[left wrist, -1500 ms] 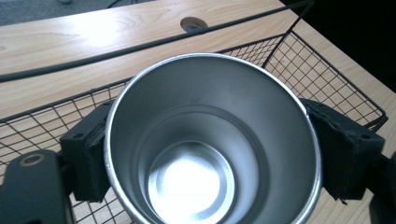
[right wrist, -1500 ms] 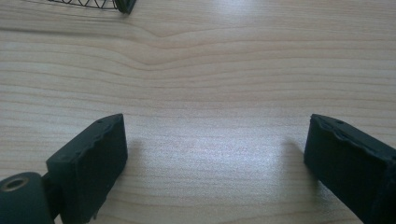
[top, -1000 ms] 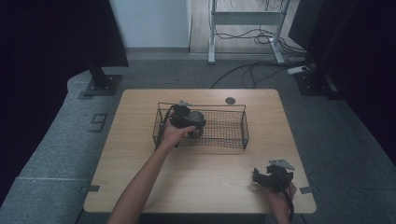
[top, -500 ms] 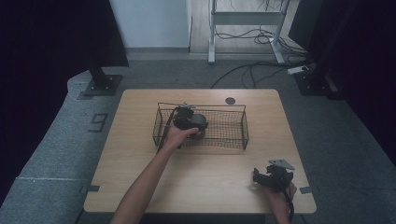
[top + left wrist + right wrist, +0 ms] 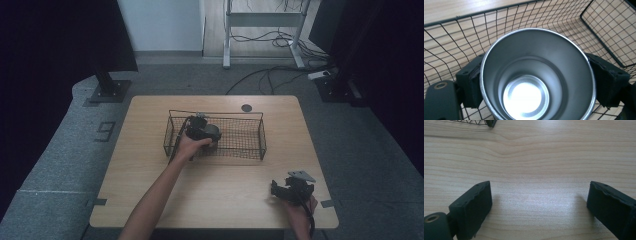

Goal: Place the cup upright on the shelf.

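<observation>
left tool (image 5: 202, 131): clamped on steel cup (image 5: 537, 75), inside wire basket (image 5: 250, 150) | right tool (image 5: 539, 205): jaws apart, over table (image 5: 225, 185)

Numeral "9" marked on grey floor mat (image 5: 106, 131), left of table.

- A light wooden table (image 5: 150, 195) with visible grain is seen on a grey carpeted floor (image 5: 65, 165).
- A black wire basket (image 5: 250, 142) is set directly on the tabletop, a little behind its middle, its long side running across the table.
- A small dark round disc (image 5: 246, 107) is seen on the tabletop near the far edge, just behind the basket and apart from it.
- Bare wood is shown in front of the basket; in the right gripper view a basket corner (image 5: 489, 122) is seen at the top edge, resting on the wood.
</observation>
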Demonstrator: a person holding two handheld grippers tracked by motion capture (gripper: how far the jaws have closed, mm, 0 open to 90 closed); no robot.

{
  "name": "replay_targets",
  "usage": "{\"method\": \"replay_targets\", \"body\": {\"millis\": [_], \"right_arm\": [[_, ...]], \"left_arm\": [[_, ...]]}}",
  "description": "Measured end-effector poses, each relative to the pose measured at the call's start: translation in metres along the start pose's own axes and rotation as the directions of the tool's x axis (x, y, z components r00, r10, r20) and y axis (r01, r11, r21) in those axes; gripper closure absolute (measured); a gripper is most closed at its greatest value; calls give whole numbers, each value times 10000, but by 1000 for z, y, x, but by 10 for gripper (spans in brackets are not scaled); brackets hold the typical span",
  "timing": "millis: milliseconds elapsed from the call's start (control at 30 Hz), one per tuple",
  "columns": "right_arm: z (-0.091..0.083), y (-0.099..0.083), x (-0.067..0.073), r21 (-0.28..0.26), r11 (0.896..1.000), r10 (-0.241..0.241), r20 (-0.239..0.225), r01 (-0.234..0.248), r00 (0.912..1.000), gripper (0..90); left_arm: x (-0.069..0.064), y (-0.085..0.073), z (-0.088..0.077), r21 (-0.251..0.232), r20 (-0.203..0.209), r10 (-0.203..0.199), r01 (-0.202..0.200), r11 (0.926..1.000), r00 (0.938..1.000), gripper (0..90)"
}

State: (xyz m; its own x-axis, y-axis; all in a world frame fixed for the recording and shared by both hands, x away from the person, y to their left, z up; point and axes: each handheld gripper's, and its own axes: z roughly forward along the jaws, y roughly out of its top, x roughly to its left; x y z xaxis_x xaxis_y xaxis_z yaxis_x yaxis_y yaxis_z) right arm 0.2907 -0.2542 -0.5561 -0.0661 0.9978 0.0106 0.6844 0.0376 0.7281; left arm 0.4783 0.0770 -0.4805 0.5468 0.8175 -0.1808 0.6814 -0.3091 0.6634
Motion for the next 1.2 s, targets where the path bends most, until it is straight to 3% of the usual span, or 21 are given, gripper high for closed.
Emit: {"method": "replay_targets", "body": {"millis": [667,1000,1200], "right_arm": [[0,0,0,0,10000,-1,0,1,10000,59],[0,0,0,1,10000,2,2,-2,10000,59],[0,0,0,0,10000,1,0,-1,10000,59]], "left_arm": [[0,-5,2,285,-120,-120,123,9995,9999,135],[0,-5,-6,49,24,-159,159,9999,9999,112],[2,-1,-20,-479,-92,-112,108,9988,9999,89]]}}
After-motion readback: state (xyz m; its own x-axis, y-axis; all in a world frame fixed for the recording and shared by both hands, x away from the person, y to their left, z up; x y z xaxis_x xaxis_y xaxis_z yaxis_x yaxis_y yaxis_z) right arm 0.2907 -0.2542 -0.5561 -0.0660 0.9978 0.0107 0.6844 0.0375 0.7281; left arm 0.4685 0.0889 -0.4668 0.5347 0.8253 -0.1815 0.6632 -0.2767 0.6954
